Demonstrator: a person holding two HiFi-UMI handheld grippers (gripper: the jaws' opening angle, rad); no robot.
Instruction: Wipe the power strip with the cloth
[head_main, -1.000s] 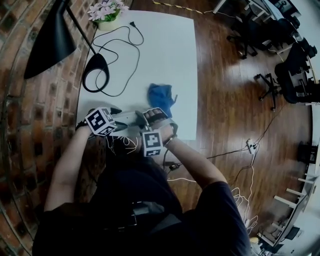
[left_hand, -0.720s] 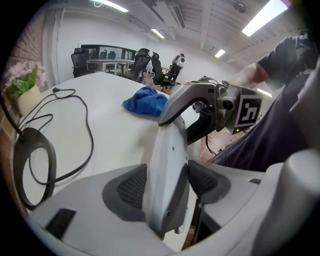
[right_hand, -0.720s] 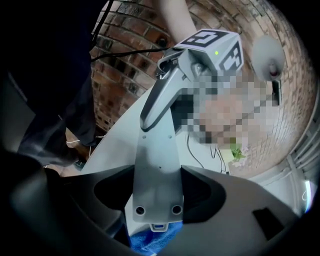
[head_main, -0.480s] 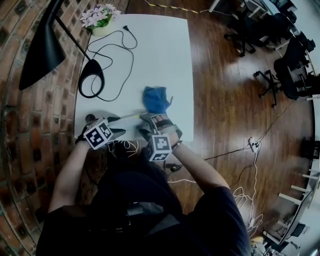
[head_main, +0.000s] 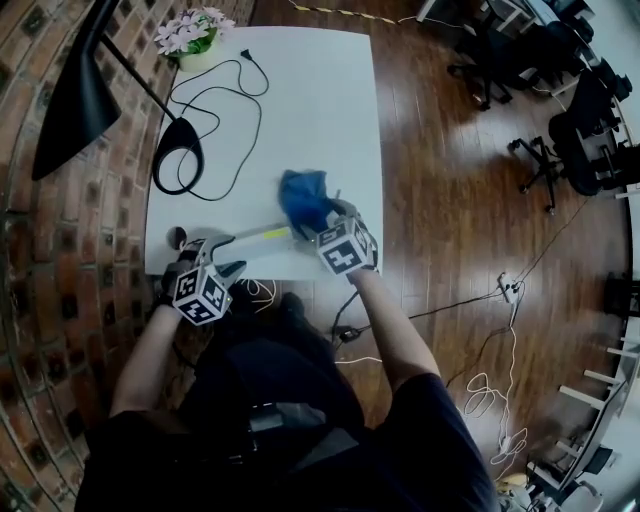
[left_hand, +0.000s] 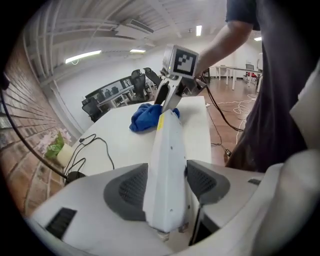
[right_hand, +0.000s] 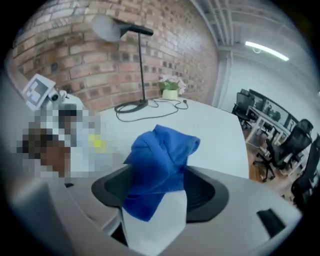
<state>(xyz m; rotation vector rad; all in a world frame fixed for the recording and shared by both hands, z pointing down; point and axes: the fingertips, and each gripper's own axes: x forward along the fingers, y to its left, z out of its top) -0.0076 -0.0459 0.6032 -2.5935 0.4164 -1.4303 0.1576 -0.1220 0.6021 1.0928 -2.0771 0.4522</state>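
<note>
A long white power strip (head_main: 262, 237) with a yellow label lies near the front edge of the white table (head_main: 320, 100). My left gripper (head_main: 228, 255) is shut on its left end; in the left gripper view the strip (left_hand: 167, 160) runs out from between both pads, on which the jaws closed a moment ago. The crumpled blue cloth (head_main: 303, 197) sits just beyond the strip's far end. My right gripper (head_main: 320, 224) is at the cloth's near side. Its jaws have just been opening, and the cloth (right_hand: 162, 165) lies between the wide-apart pads, loose.
A black desk lamp (head_main: 70, 95) leans over the table's left side, its base (head_main: 178, 160) and looped black cable (head_main: 215, 95) lying on the far left. A flower pot (head_main: 190, 32) stands at the far corner. Office chairs (head_main: 580, 120) and floor cables (head_main: 500, 290) are at the right.
My right gripper has rolled and swung from beside the left one out to the blue cloth. The left gripper has turned and stayed at the strip's left end.
</note>
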